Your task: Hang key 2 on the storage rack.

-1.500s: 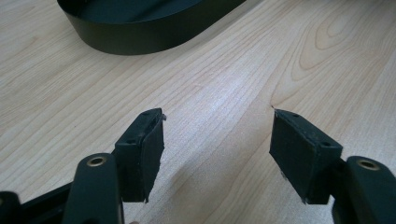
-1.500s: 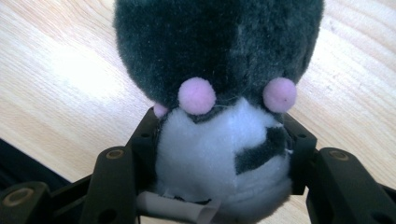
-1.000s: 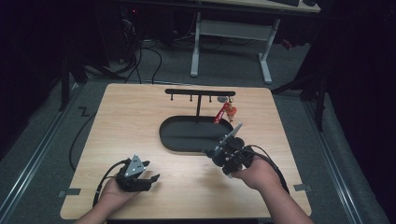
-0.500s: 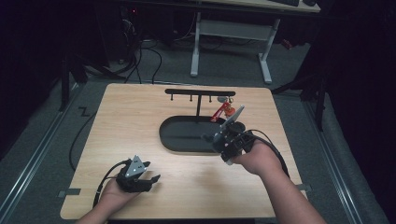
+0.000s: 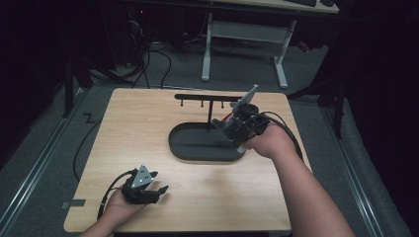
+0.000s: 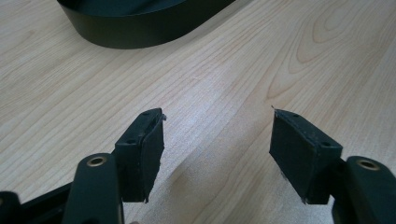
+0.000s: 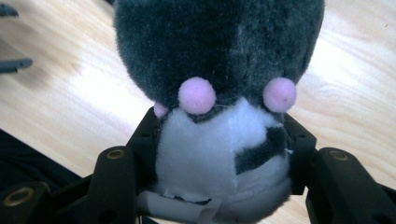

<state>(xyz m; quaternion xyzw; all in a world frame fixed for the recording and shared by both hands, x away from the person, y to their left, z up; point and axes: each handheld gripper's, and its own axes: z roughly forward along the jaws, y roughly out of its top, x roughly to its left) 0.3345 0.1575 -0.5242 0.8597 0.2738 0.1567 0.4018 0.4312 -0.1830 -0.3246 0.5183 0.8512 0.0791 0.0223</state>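
A plush toy (image 7: 219, 46), dark grey on top and white below with small pink dots, sits between the jaws of my right gripper (image 7: 219, 135), which is shut on its white part. In the high view my right gripper (image 5: 226, 126) is held above the right end of the black oval tray (image 5: 192, 150), just in front of the black hook rack (image 5: 207, 97). A red item (image 5: 228, 117) peeks out behind it by the rack. My left gripper (image 5: 154, 191) rests near the table's front left. Its jaws stand open around bare wood in the left gripper view (image 6: 217, 140).
The wooden table (image 5: 138, 128) carries the tray at its middle and the rack behind it. The tray's dark wall (image 6: 140, 28) lies ahead of the left gripper. A cable (image 5: 79, 148) hangs off the table's left edge. A white desk frame (image 5: 247, 34) stands on the floor beyond.
My right hand has lifted the plush toy and carried it away from the front edge, over the tray toward the rack. The left hand has stayed put.
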